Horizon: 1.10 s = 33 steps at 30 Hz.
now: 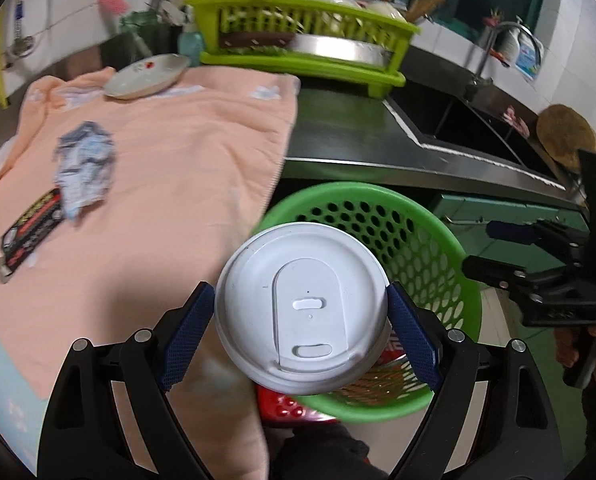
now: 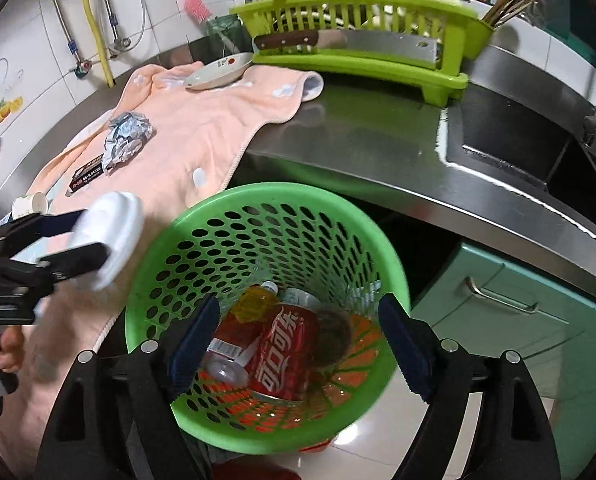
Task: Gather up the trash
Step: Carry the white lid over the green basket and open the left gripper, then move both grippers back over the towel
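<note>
Spreading over the steel counter [image 2: 357, 136], the peach towel [image 1: 170, 152] served as the bed for whatever trash was left to gather, so you had it all within one reach. Below the counter's edge stood the green perforated basket [image 2: 202, 216], mouth up and close under the towel's hem, evidently so you could carry things straight off the edge and drop them in. Your left hand-held gripper [image 1: 301, 316] was clamped on a white lidded cup [image 1: 301, 312], pads pressing either side just under the lid, held near the basket's rim; I judged it ready for release. Your right hand-held gripper [image 2: 298, 336] hung wide apart and empty above the basket, probably just freed. Inside lay a red can [image 2: 282, 352] with white Chinese Coca-Cola script, beside a yellowish bottle [image 2: 258, 300]. On the towel, a crumpled foil wrapper [image 2: 128, 136] and a black packet [image 2: 86, 174] waited; the packet's print was too small to read. A small paper cup [image 2: 30, 204] lay tipped near the towel's end.
</note>
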### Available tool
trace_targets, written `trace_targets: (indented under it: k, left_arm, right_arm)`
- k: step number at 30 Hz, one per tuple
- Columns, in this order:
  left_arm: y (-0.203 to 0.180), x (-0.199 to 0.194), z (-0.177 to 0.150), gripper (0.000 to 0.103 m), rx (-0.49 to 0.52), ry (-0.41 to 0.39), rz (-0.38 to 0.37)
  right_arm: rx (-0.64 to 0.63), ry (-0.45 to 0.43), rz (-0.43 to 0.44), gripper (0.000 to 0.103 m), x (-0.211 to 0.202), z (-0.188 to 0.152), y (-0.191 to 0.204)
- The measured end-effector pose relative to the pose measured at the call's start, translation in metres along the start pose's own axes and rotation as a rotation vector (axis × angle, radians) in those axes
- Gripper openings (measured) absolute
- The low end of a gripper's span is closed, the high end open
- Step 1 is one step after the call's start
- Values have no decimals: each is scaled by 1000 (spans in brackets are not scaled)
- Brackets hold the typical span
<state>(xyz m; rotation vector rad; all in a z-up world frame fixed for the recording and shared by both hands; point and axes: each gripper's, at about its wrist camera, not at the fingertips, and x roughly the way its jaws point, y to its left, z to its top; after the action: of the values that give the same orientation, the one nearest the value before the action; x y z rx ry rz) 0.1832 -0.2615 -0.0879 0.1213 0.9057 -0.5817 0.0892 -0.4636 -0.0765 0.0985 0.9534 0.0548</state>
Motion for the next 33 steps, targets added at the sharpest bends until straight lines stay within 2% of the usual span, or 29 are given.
trace_targets:
  k: [6, 14, 20, 25, 33]
  left_arm:
    - [-18, 23, 7, 86, -3, 40, -29]
    - [-21, 28, 9, 89, -9, 42, -38]
    - [-12, 20, 7, 89, -25, 27, -37]
    - [0, 3, 2, 89, -23, 6, -7]
    - [42, -30, -8, 89, -59, -31, 56]
  right_arm:
    - [14, -24, 0, 79, -13, -4, -12]
    - [32, -28, 5, 79, -14, -5, -20]
    - [23, -29, 13, 79, -14, -4, -13]
    - [1, -31, 32, 79, -12, 3, 0]
    - [-55, -41, 94, 79, -2, 27, 43]
